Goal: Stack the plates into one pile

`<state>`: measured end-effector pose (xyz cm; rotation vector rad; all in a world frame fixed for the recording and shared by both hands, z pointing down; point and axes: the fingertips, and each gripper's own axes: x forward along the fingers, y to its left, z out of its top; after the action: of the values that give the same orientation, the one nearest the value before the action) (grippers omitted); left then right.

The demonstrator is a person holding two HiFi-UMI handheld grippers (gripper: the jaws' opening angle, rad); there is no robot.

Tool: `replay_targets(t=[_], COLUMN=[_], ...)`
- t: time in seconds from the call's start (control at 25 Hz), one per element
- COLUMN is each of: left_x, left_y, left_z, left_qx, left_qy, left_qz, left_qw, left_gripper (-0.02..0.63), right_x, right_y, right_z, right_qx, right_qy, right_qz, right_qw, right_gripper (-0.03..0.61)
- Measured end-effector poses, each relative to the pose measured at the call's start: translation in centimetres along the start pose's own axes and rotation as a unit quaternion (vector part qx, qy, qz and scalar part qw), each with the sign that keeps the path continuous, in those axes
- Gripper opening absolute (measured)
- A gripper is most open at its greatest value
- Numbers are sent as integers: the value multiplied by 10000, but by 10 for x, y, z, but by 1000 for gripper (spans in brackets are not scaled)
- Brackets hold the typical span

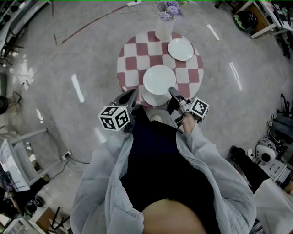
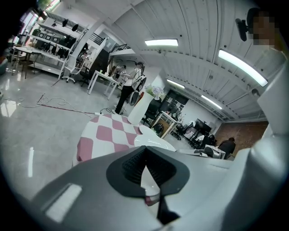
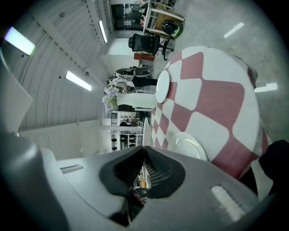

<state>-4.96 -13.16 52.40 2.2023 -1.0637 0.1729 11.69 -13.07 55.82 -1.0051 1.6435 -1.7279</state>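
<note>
White plates, three in all, on a round table (image 1: 120, 68) under a red-and-white chequered cloth (image 1: 187, 75).

1. Large plate (image 1: 159, 77) (image 2: 154, 142) (image 3: 145, 128). Off the cloth, carried roughly level over the near half of the table, gripped at both sides of its near rim.
- Left gripper (image 1: 133, 93) (image 2: 146, 167): jaws closed on the plate's left rim. In the left gripper view the white edge sits between the ribbed pads and the plate spreads out ahead.
- Right gripper (image 1: 171, 91) (image 3: 144, 167): jaws clamped on the right rim (in the right gripper view the plate is edge-on, a thin white line running out from between the pads).

2. Second plate (image 1: 153, 98) (image 3: 189, 146). Flat on the cloth at the table's near edge, partly covered by item 1 in the head view.

3. Small plate (image 1: 180, 49) (image 2: 147, 131) (image 3: 162, 85). Flat on the far right of the cloth, just beside the vase and apart from items 1 and 2.

4. Vase (image 1: 164, 28) (image 2: 137, 108) (image 3: 135, 100). White, upright at the table's far edge, holding purple flowers (image 1: 168, 10).

5. Marker cubes, one on each gripper: left (image 1: 114, 118), right (image 1: 199, 109).

6. Person's sleeves (image 1: 201, 160), pale grey, over a dark top, at the bottom of the head view.
</note>
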Motion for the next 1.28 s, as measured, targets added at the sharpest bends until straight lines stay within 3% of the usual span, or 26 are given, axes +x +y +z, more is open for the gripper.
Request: replay_targets(t=[0.6, 0.92, 1.08, 1.28], left_x=[-25, -36, -41, -48], left_y=[-20, -20, -19, -16], left_z=[-42, -47, -50, -50], left_qx=[-93, -59, -100, -173], left_qy=[147, 136, 98, 18], left_qz=[224, 263, 303, 360], left_qw=[9996, 9995, 9994, 9992], left_gripper=[11, 11, 11, 11], right_x=[-30, -23, -19, -14], right_y=[-54, -70, -73, -66], right_z=[-38, -34, -39, -41], right_qx=[217, 247, 436, 697], right_qy=[464, 206, 214, 162], right_qz=[-507, -989, -1146, -1095], right_qw=[9974, 9946, 9922, 9914], right_gripper=[18, 17, 89, 230])
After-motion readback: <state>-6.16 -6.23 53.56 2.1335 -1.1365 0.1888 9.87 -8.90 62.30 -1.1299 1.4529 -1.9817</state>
